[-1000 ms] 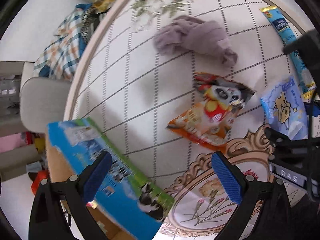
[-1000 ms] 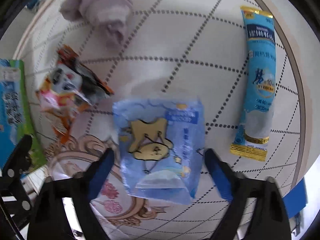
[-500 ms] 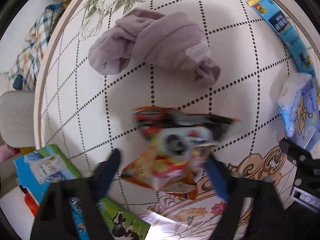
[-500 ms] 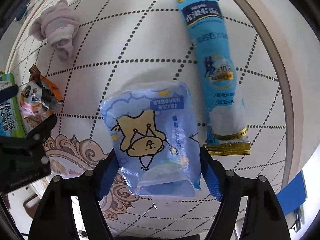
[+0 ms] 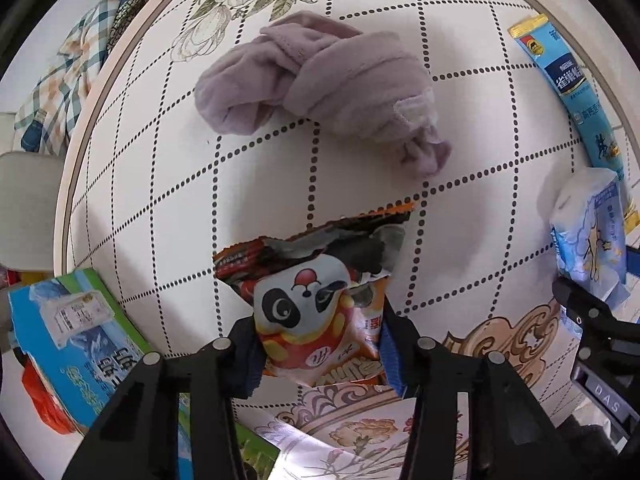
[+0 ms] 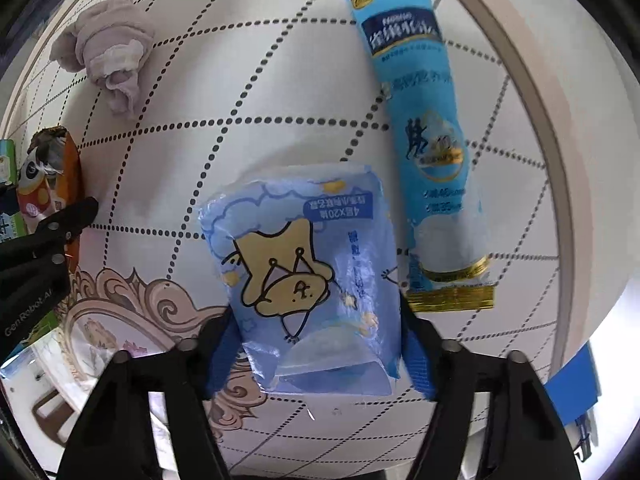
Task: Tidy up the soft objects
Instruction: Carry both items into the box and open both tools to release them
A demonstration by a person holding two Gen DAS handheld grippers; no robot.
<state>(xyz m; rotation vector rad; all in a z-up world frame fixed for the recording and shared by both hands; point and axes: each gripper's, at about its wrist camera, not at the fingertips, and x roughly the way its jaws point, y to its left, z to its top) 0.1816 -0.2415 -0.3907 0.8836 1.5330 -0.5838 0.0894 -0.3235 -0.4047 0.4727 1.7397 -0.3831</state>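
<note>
My left gripper (image 5: pixel 320 354) is shut on an orange snack bag with a panda face (image 5: pixel 316 300), gripped at its lower end. A crumpled lilac cloth (image 5: pixel 320 80) lies beyond it on the round table. My right gripper (image 6: pixel 320 352) is shut on a light blue tissue pack with a yellow star figure (image 6: pixel 304 272). The tissue pack also shows at the right edge of the left wrist view (image 5: pixel 592 232). The snack bag (image 6: pixel 44 188) and the cloth (image 6: pixel 108 52) show at the left of the right wrist view.
A long blue powder sachet (image 6: pixel 420 140) lies right of the tissue pack, near the table rim (image 6: pixel 532 100). A blue and green carton (image 5: pixel 76 340) sits at the table's left edge. A checked cloth (image 5: pixel 68 80) lies off the table, far left.
The left gripper moved forward over the panda snack bag and closed on it. The right gripper closed on the tissue pack, and the pack now sits closer to the sachet.
</note>
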